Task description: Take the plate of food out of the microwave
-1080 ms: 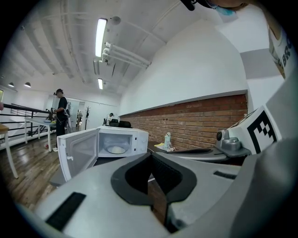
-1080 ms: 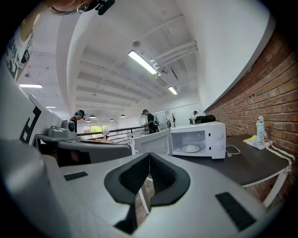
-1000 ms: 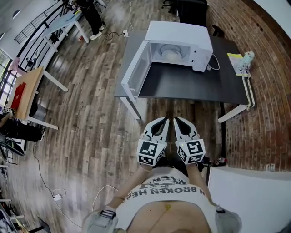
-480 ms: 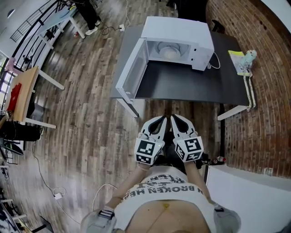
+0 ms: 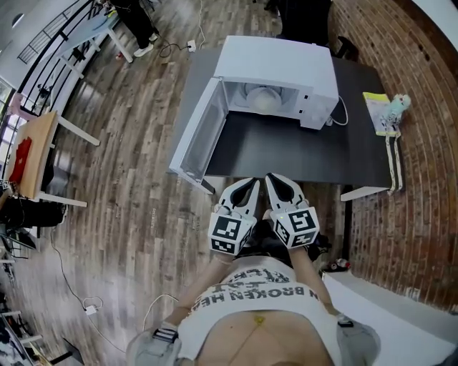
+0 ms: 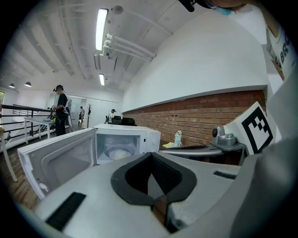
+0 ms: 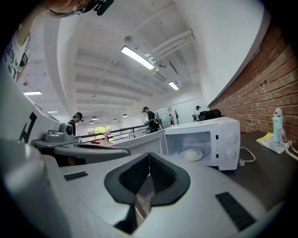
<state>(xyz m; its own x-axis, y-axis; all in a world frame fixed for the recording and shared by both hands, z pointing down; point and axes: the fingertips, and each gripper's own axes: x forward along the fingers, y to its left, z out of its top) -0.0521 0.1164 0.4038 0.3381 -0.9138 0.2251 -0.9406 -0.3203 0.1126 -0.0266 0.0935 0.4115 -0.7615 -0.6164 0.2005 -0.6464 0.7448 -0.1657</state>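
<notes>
A white microwave (image 5: pixel 275 64) stands on a dark table (image 5: pixel 286 146), its door (image 5: pixel 199 136) swung open to the left. Inside sits a white plate of food (image 5: pixel 261 96), also seen in the left gripper view as the plate (image 6: pixel 118 153) and in the right gripper view as the plate (image 7: pixel 192 154). My left gripper (image 5: pixel 252 187) and right gripper (image 5: pixel 275 183) are side by side at the table's near edge, well short of the microwave. Both point at the open cavity, shut and holding nothing; the tips meet in the left gripper (image 6: pixel 150 155) and right gripper (image 7: pixel 149 155).
A small bottle and a yellow pad (image 5: pixel 386 107) lie at the table's right end by the brick wall (image 5: pixel 415 179). The microwave's cable (image 5: pixel 343 114) trails on the table. A wooden table (image 5: pixel 36 150) and a standing person (image 5: pixel 139 21) are far left.
Both grippers, still shut and side by side, have moved forward from over the floor to the table's near edge. The microwave now appears closer.
</notes>
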